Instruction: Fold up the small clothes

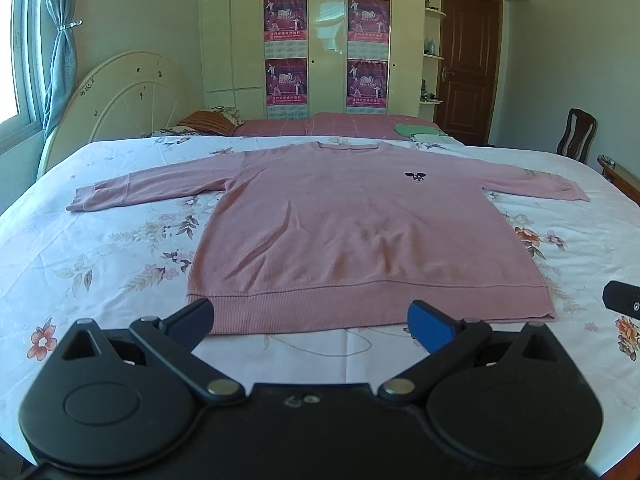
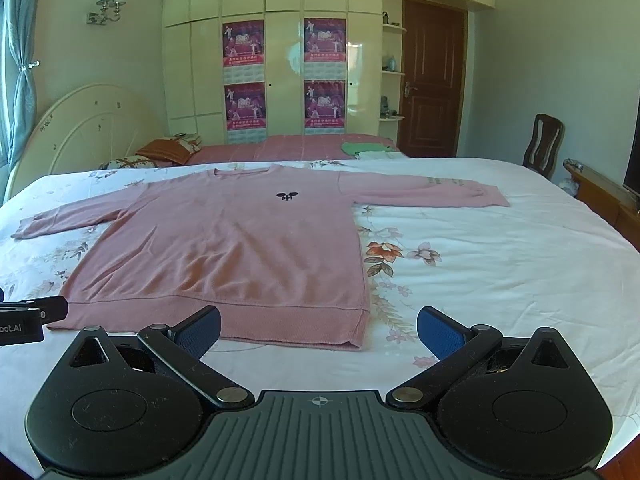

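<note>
Pink knit, the sweater (image 1: 360, 236) lies flat and face up on the bed (image 1: 100, 248), both sleeves stretched out to the sides and the hem nearest the cameras. No fold shows anywhere, so by my reading the whole job is ahead: sleeves in, sides over, then hem toward the collar. Left tongs (image 1: 312, 320) hang just short of the hem, spread wide and holding nothing. Right tongs (image 2: 318, 330) sit near the hem's right corner, equally wide and empty.
</note>
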`<state>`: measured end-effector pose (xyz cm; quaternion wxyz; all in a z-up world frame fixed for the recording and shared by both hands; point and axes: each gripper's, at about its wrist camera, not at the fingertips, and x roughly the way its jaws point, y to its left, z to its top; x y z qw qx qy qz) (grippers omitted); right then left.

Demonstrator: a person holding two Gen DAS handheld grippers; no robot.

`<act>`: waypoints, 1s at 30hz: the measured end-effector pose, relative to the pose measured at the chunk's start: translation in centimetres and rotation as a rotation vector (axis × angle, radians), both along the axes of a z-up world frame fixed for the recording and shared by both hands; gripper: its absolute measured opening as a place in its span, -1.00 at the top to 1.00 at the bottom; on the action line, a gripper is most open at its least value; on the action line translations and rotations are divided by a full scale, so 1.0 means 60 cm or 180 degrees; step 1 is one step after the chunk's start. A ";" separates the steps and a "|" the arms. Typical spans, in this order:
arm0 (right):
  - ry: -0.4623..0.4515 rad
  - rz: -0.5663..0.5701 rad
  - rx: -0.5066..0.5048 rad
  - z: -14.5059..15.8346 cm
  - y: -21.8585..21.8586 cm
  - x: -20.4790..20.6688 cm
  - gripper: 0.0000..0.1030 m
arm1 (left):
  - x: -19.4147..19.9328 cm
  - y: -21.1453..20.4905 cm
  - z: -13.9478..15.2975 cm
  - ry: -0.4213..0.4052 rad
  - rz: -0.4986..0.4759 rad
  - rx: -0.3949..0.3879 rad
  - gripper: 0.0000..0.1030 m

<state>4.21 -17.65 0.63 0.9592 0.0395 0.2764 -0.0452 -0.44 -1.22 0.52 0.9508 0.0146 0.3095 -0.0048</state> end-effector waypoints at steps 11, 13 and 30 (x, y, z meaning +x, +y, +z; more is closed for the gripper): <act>0.0017 -0.0149 0.0010 0.003 -0.037 -0.001 -1.00 | 0.019 -0.017 -0.004 -0.0102 -0.0215 -0.0200 -0.99; 0.0002 -0.0195 0.0052 0.006 -0.055 -0.003 -1.00 | 0.027 -0.020 -0.004 -0.0120 -0.0250 -0.0253 -0.99; -0.0289 -0.0454 0.0226 0.022 -0.255 0.217 -0.25 | 0.285 -0.040 0.037 -0.0440 0.0356 -0.0163 -0.51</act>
